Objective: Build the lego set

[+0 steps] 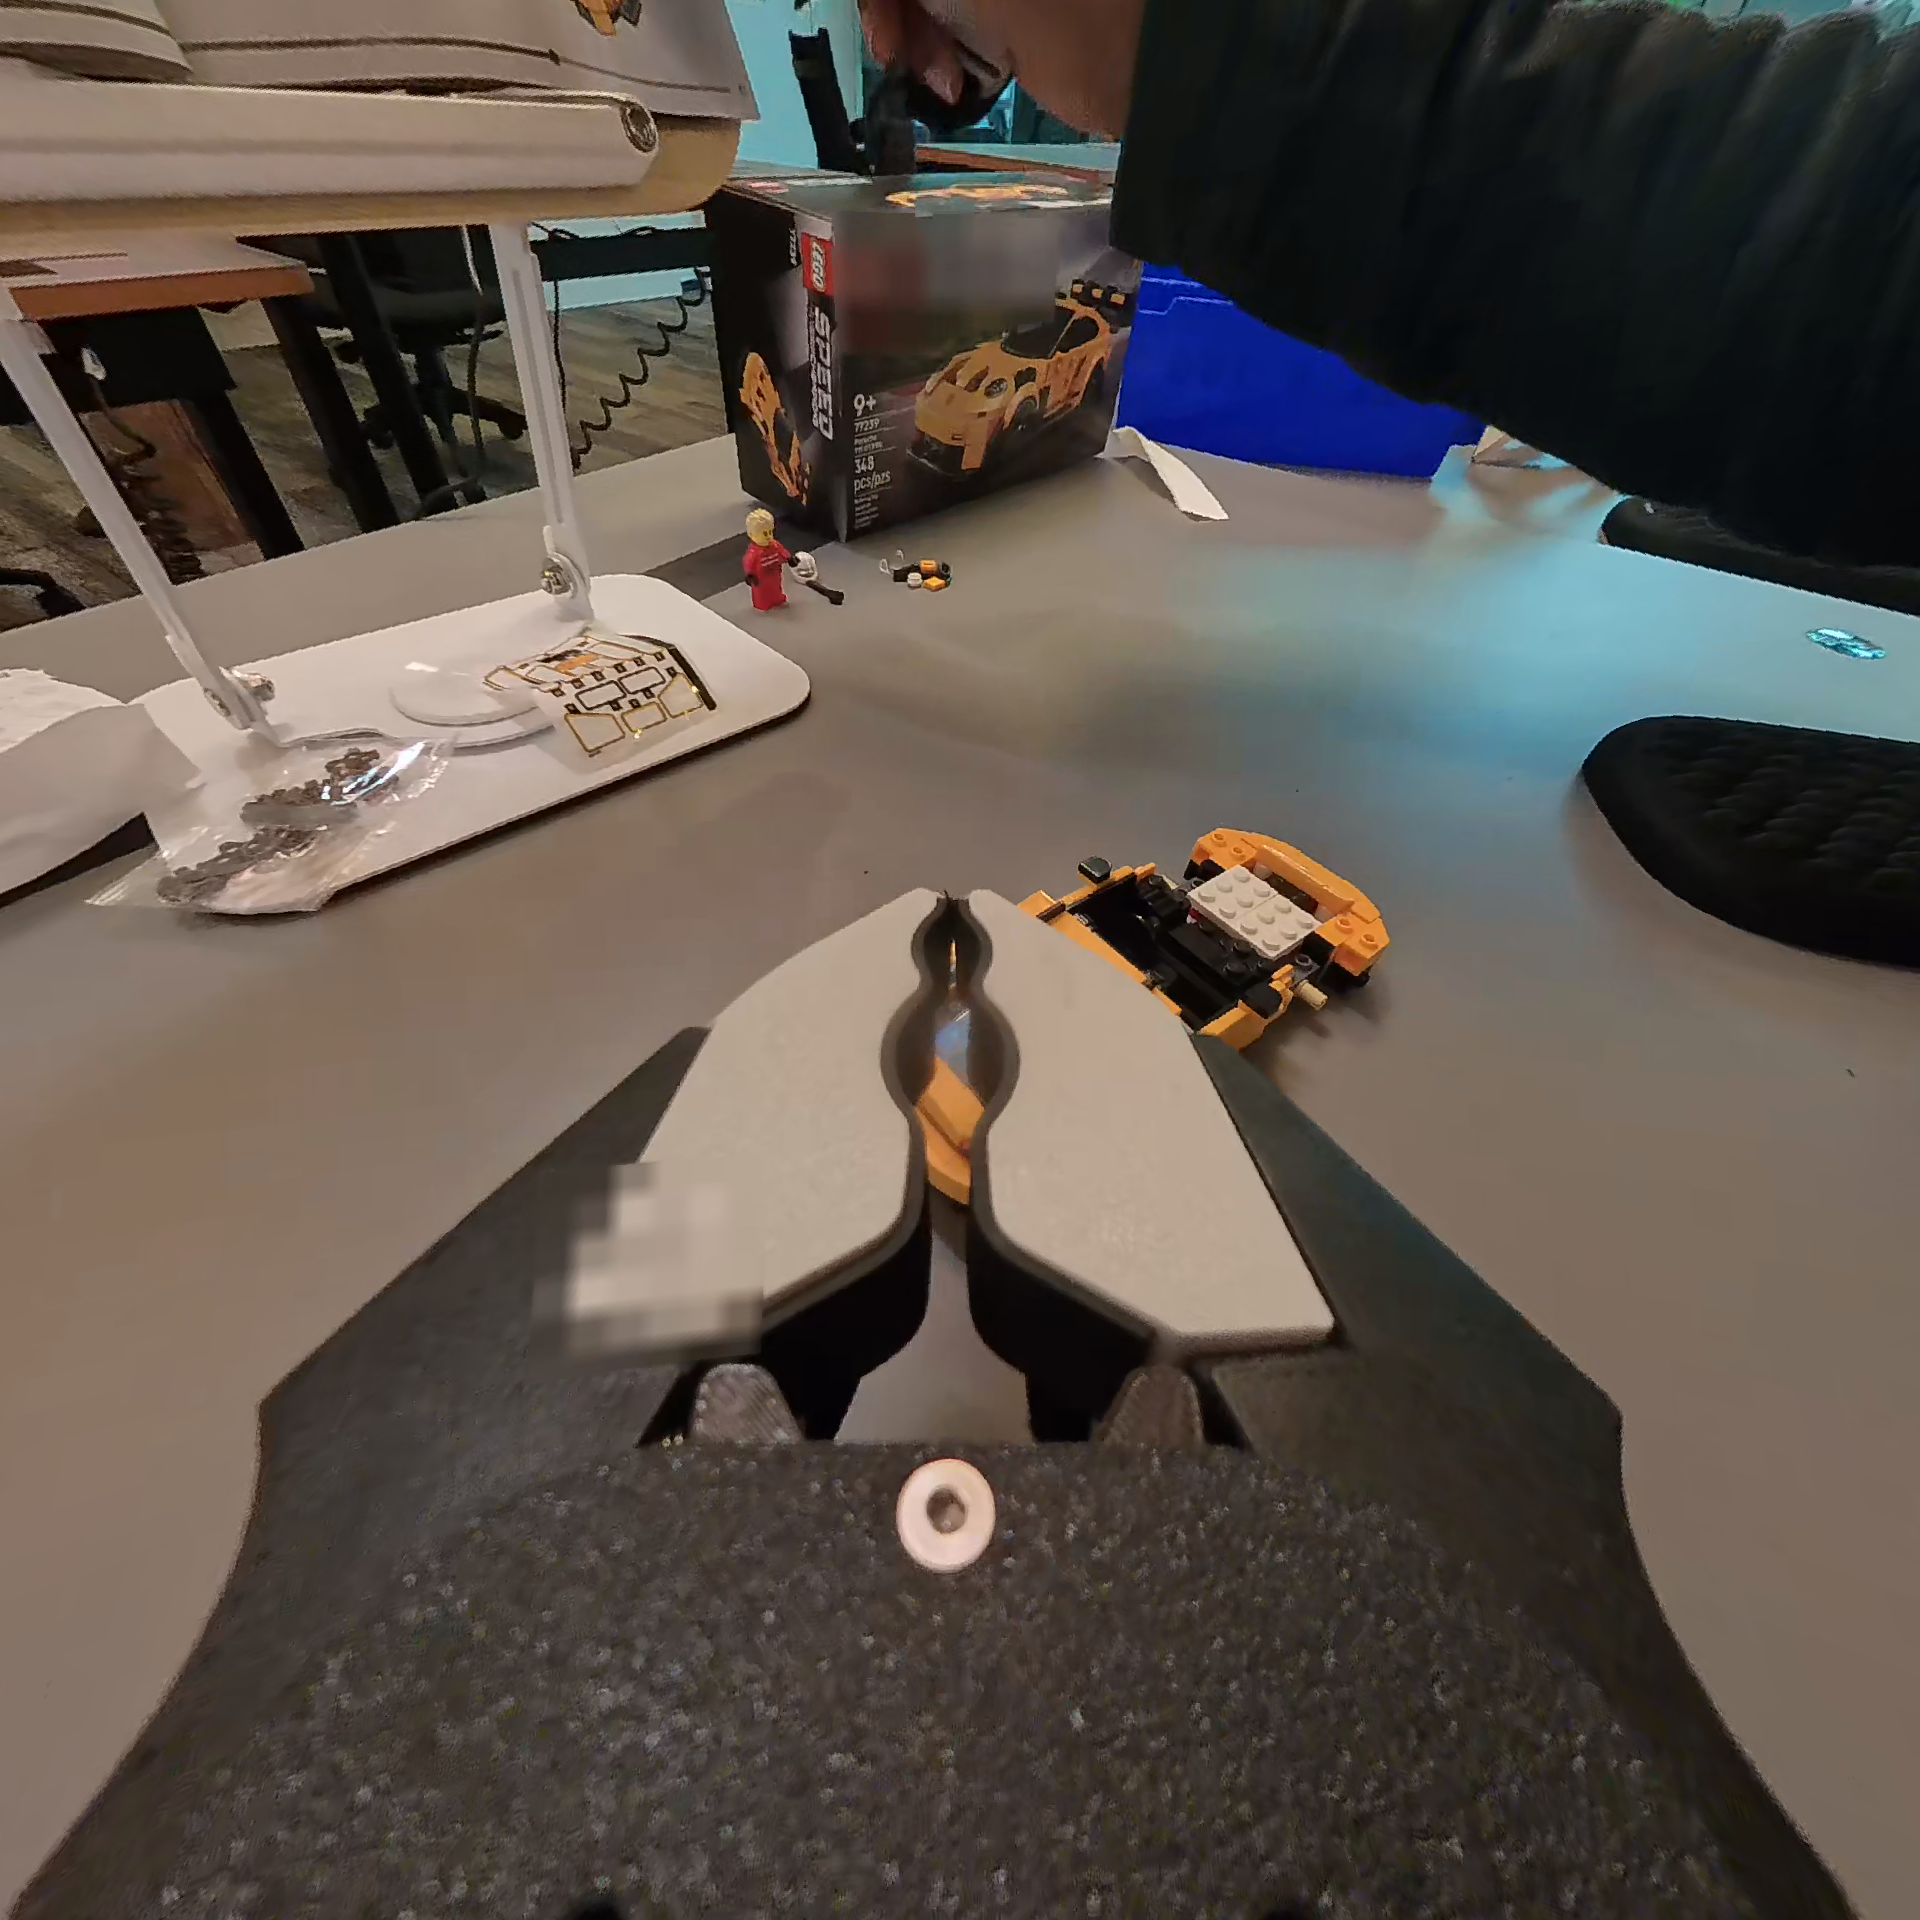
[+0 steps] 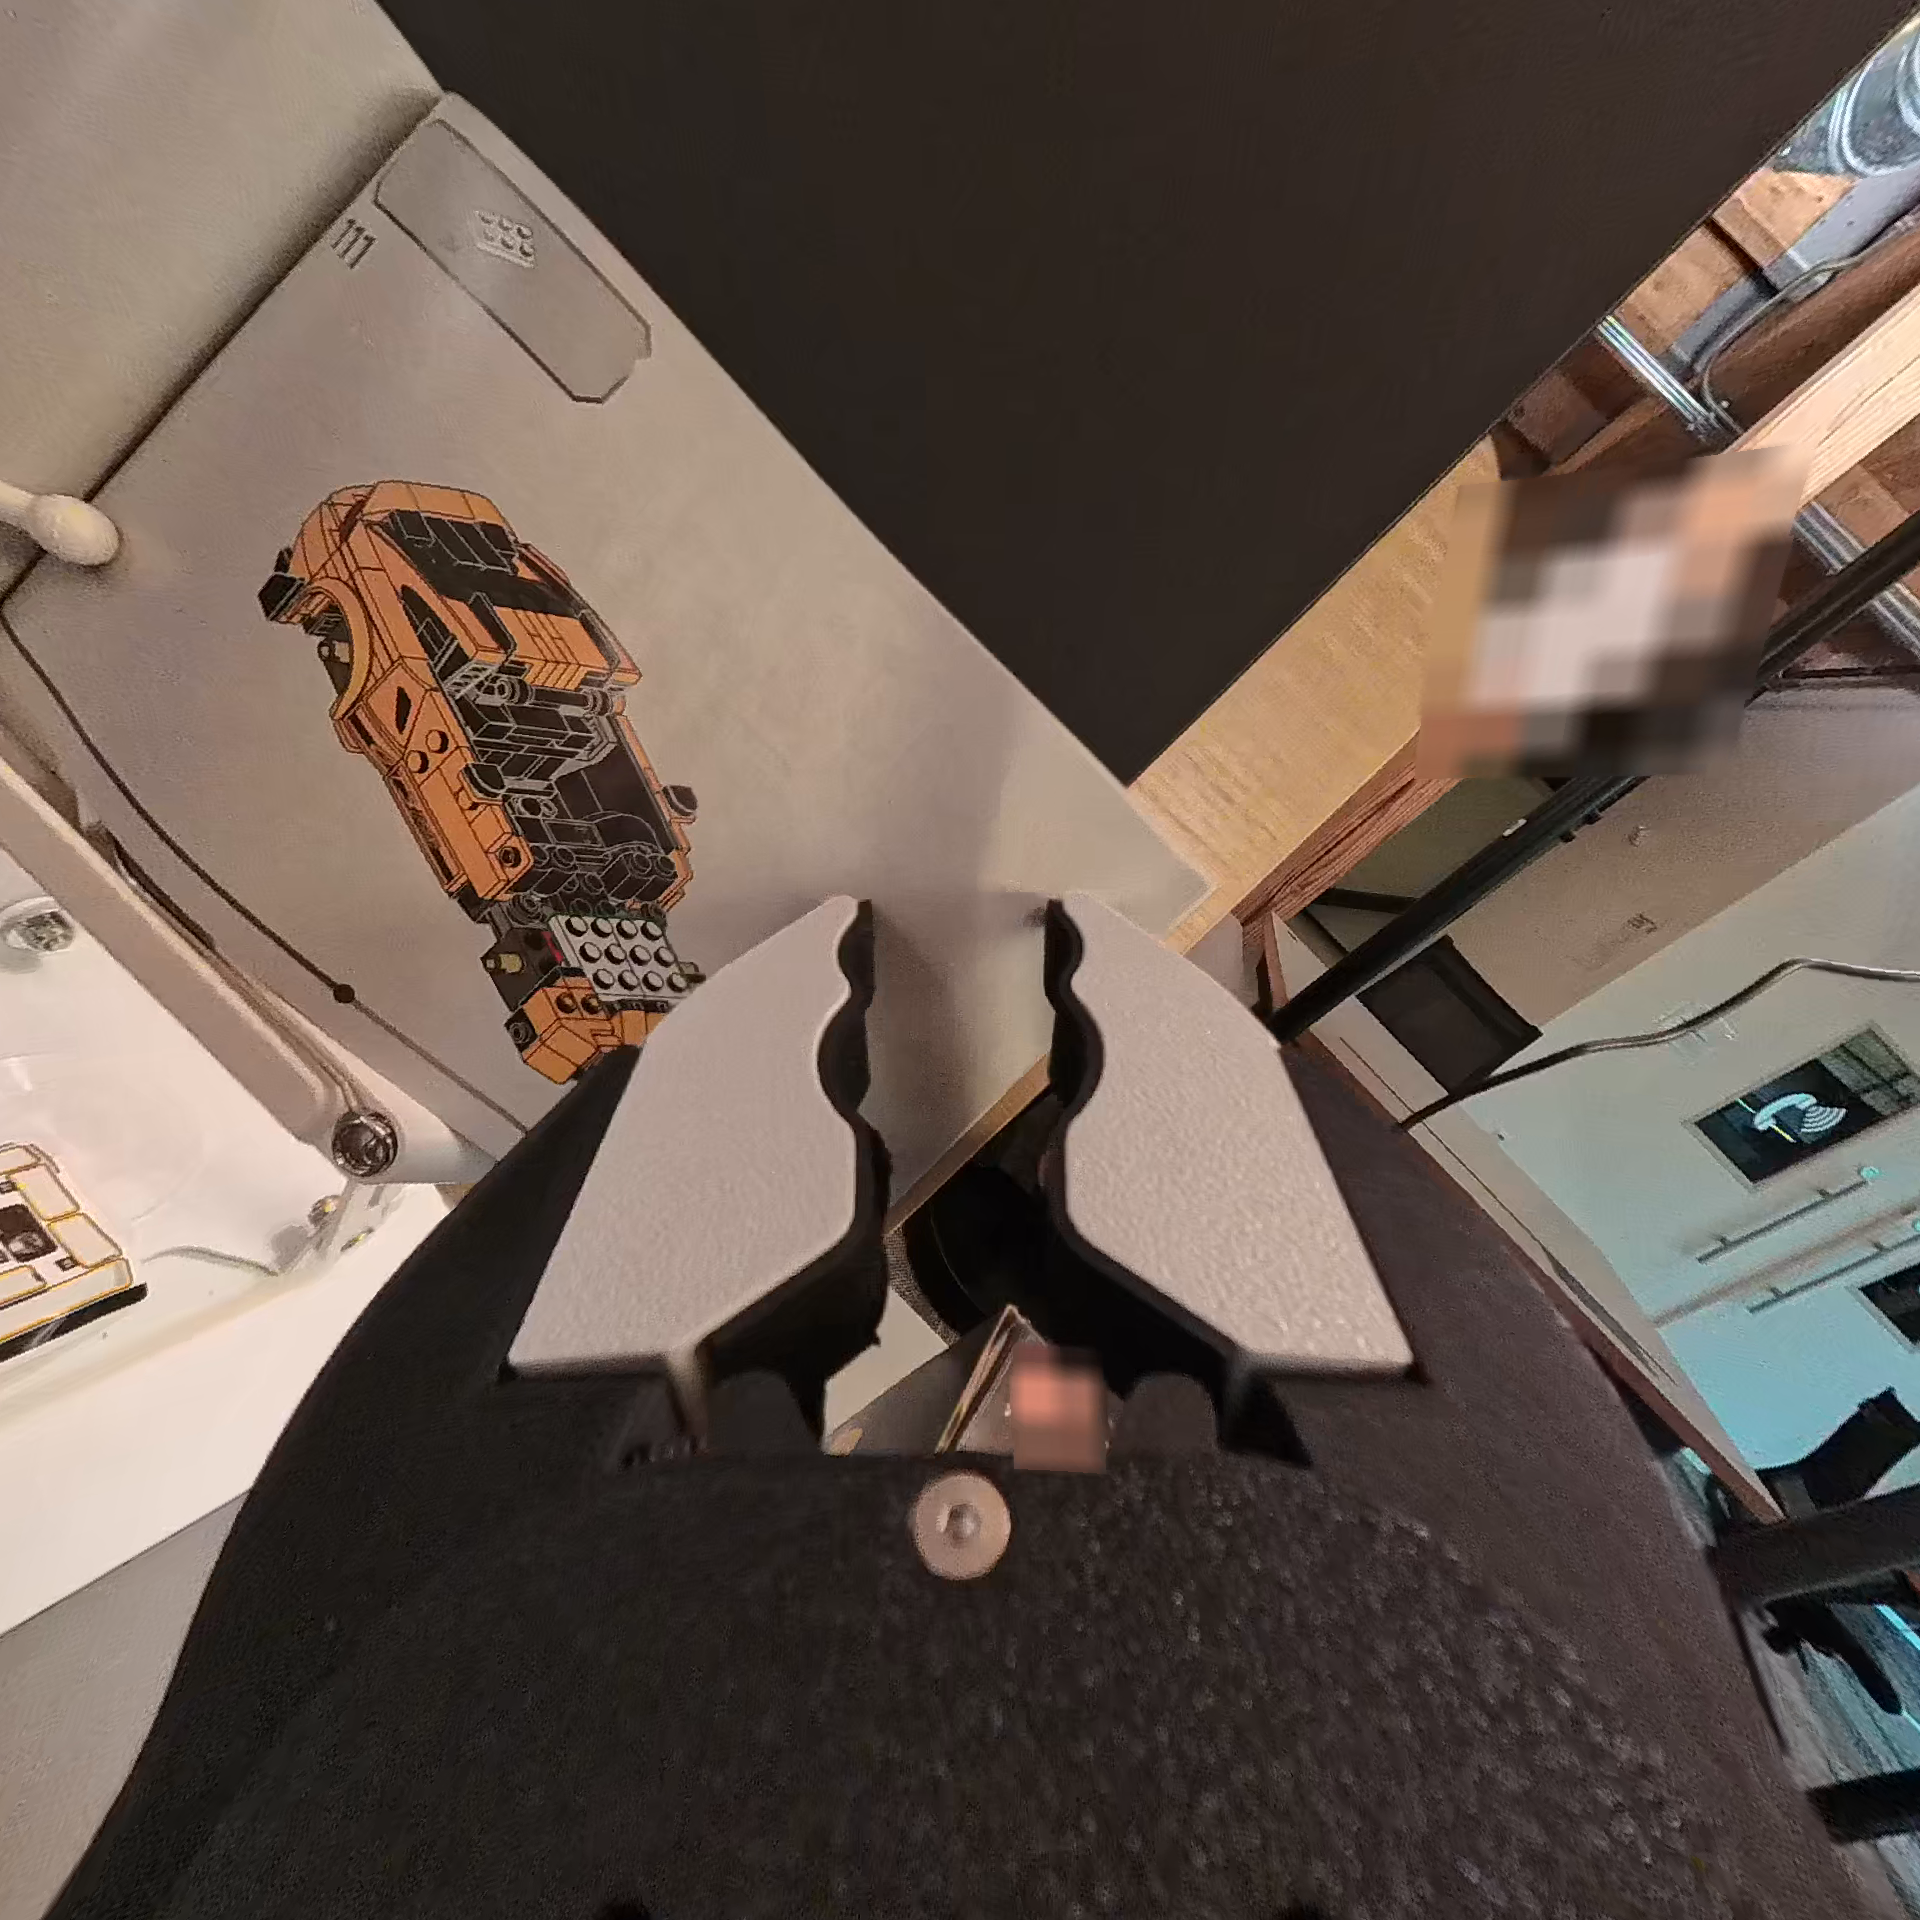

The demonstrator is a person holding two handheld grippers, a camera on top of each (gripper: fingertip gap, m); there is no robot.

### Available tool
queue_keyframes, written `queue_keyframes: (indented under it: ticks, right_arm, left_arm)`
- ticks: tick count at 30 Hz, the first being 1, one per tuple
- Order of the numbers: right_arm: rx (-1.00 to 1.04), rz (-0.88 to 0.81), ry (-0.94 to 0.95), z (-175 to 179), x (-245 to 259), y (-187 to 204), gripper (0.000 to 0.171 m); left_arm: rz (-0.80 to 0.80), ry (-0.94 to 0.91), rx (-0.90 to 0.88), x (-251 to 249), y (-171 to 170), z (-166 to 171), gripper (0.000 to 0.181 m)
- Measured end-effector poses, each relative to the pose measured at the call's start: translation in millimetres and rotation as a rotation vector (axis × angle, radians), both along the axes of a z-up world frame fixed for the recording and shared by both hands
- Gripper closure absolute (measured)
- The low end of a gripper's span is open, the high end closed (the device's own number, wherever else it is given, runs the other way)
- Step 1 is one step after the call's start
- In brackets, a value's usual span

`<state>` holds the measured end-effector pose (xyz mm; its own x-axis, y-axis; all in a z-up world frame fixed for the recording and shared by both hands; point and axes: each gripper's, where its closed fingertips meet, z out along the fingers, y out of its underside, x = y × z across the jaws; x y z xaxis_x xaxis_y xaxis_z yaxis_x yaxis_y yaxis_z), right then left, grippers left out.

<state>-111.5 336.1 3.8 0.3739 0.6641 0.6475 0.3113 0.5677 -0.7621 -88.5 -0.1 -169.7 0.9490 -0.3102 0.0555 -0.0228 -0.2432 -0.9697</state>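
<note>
A partly built orange and black lego car [image 1: 1236,935] with a light grey plate on top lies on the grey table [image 1: 1039,707]. My left gripper [image 1: 948,906] is shut, fingertips touching, low over the car's near end. An orange part [image 1: 948,1138] shows through the gap between the fingers; I cannot tell whether it is gripped. My right gripper [image 2: 956,920] is open and empty, pointing at the instruction booklet page [image 2: 779,675] with the car drawing. The page's lower edge lies between the fingers.
The lego box [image 1: 935,343] stands at the back, with a red minifigure [image 1: 767,561] and small loose pieces [image 1: 923,574] before it. The white stand base [image 1: 738,665] holds a sticker sheet [image 1: 603,691] and a parts bag [image 1: 281,821]. A black pad [image 1: 1766,831] lies right; a sleeve [image 1: 1558,260] reaches overhead. The gap from one gripper's tips to the other's is roughly 40 cm.
</note>
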Motion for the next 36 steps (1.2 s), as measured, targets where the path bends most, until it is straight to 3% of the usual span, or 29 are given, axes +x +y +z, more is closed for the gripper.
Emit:
queue_keyframes:
  ticks: [6,12,13,16,20,30,36]
  right_arm:
    - [-0.018,0.011,-0.005,-5,1,0,0.171]
    - [0.027,0.006,0.001,0,6,-5,0.171]
    - [0.066,-0.006,0.04,9,9,-6,0.169]
    - [0.052,-0.01,0.058,21,7,-4,0.119]
    - [-0.012,-0.013,0.021,9,-4,6,0.112]
    - [-0.034,-0.004,0.048,2,-3,4,0.156]
    - [-0.043,0.0,0.03,0,-2,3,0.171]
  left_arm:
    - [-0.004,-0.004,-0.005,1,0,-1,0.181]
    - [-0.007,-0.002,-0.004,2,0,-1,0.181]
    - [-0.007,-0.002,-0.004,2,0,-1,0.181]
    - [-0.011,-0.006,-0.007,3,0,-2,0.181]
    - [-0.015,0.0,-0.006,4,0,-1,0.181]
    - [-0.02,-0.008,-0.009,4,0,-2,0.181]
    - [-0.019,-0.004,-0.009,4,0,-2,0.181]
